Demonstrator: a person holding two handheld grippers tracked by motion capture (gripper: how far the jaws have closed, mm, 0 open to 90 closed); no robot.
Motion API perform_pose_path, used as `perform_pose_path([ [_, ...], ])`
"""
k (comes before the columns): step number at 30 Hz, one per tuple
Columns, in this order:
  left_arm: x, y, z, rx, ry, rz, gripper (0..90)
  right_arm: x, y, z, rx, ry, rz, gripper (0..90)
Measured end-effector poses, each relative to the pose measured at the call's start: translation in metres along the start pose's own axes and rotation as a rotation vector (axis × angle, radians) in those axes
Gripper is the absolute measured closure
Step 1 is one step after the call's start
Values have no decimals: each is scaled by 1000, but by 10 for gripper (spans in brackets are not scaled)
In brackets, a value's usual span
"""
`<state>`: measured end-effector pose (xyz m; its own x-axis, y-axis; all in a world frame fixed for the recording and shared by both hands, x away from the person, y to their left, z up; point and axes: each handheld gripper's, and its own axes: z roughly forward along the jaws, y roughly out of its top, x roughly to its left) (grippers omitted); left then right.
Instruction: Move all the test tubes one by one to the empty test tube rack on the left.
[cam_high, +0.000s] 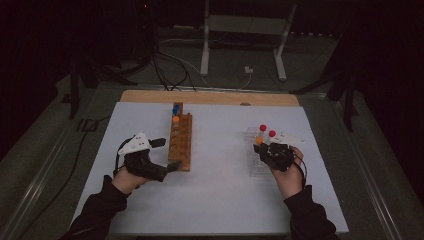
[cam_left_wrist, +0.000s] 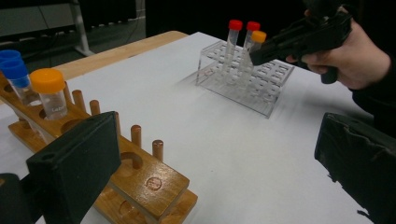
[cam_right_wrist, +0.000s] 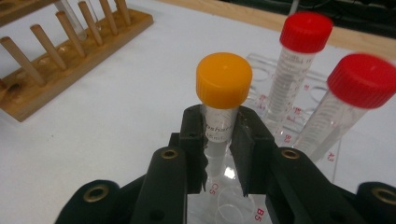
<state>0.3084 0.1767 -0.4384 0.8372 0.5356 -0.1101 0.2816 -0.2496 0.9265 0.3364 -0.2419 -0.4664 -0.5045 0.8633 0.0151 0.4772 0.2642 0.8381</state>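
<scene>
My right gripper (cam_right_wrist: 219, 140) is shut on a clear tube with an orange cap (cam_right_wrist: 223, 79), holding it just below the cap over the clear plastic rack (cam_right_wrist: 322, 156). Whether its tip sits in a hole I cannot tell. Two red-capped tubes (cam_right_wrist: 306, 32) (cam_right_wrist: 362, 79) stand in that rack just beyond. In the high view the right gripper (cam_high: 270, 152) is at the clear rack (cam_high: 252, 167) on the right. My left gripper (cam_high: 167, 155) stands open beside the near end of the wooden rack (cam_high: 182, 132), with nothing between its fingers. From the left gripper view the held orange-capped tube (cam_left_wrist: 258, 36) shows in the right gripper (cam_left_wrist: 299, 39).
The wooden rack (cam_left_wrist: 144, 177) has a row of pegs and holds an orange-capped tube (cam_left_wrist: 49, 91) and two blue-capped ones (cam_left_wrist: 11, 65) at its far end. White paper (cam_high: 220, 185) covers the table. Cables and a stand's legs (cam_high: 205, 50) lie beyond the far edge.
</scene>
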Motion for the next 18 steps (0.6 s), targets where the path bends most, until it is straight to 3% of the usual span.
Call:
perform_pose_path([
  [8, 0, 0, -1, -2, 1, 2, 11, 2, 6, -11, -38, -7, -13, 749],
  [18, -1, 1, -1, -2, -3, 0, 10, 6, 22, -40, -124, -15, -34, 750],
])
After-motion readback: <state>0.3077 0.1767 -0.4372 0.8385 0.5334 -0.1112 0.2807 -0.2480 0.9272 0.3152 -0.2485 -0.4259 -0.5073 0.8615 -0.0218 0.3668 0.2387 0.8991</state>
